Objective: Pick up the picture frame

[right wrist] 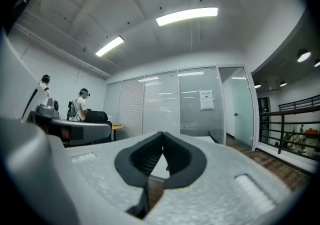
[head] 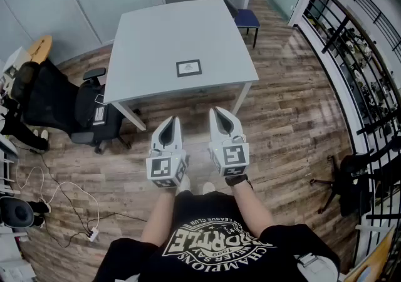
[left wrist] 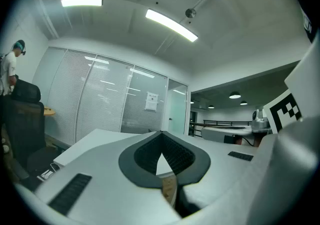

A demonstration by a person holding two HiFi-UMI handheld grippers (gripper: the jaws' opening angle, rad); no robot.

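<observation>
1. Both claws are pinched fully together and grip nothing. I hold the left claw (head: 173, 120) and the right claw (head: 217, 111) side by side and level, over the wooden floor (head: 294, 124).
2. As I judge it, no part of the task is done. The picture frame (head: 188, 67) lies flat on the surface (head: 156, 30) at 12 o'clock from the claws, near the front edge and well apart from both.
3. What is left: close the gap, spread one claw, grip the frame's border, and lift.
4. My path at 12 o'clock looks open.
5. A black office chair (head: 62, 108) crowds the surface's corner at 10 o'clock.
6. The railing (head: 363, 61) at 3 o'clock stands well apart.
</observation>
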